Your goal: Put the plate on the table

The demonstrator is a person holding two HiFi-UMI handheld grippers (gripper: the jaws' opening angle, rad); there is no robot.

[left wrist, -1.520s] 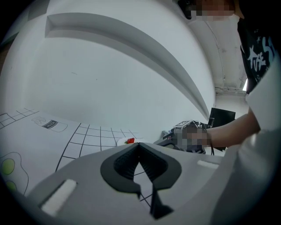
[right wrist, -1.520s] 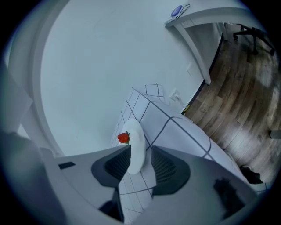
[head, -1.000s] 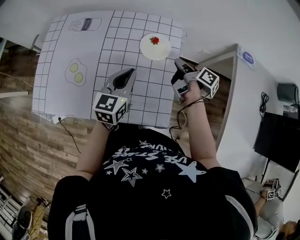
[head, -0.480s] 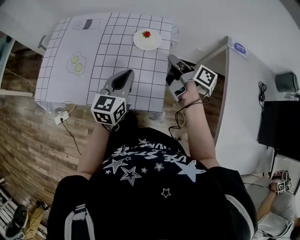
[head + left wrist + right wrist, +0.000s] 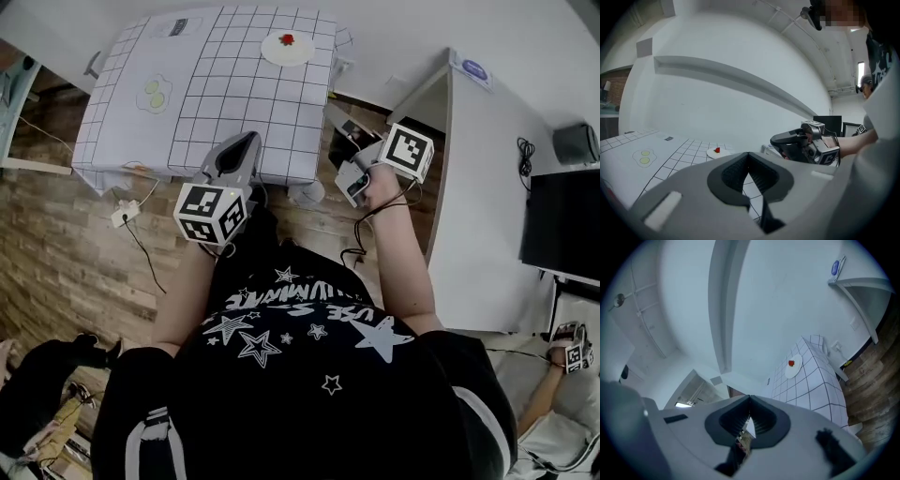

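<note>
A white plate (image 5: 287, 47) with a small red strawberry on it lies near the far right corner of the table (image 5: 187, 112), which wears a grid-printed cloth. The plate also shows in the left gripper view (image 5: 716, 151) and the right gripper view (image 5: 793, 366). Nothing touches it. My left gripper (image 5: 249, 142) hangs at the table's near edge, shut and empty (image 5: 749, 154). My right gripper (image 5: 337, 127) is off the table's right side, over the floor, shut with nothing between its fingers (image 5: 750, 398).
A white desk (image 5: 478, 187) stands close on the right, with a black monitor (image 5: 562, 225) beyond it. Wood floor (image 5: 75, 253) lies to the left, with a power strip and cable (image 5: 124, 216). Another person's hand with a gripper (image 5: 572, 347) shows at the lower right.
The view has pulled back from the table, so the plate sits farther off near the top. Both grippers have drawn back from over the cloth to its near edge and right side.
</note>
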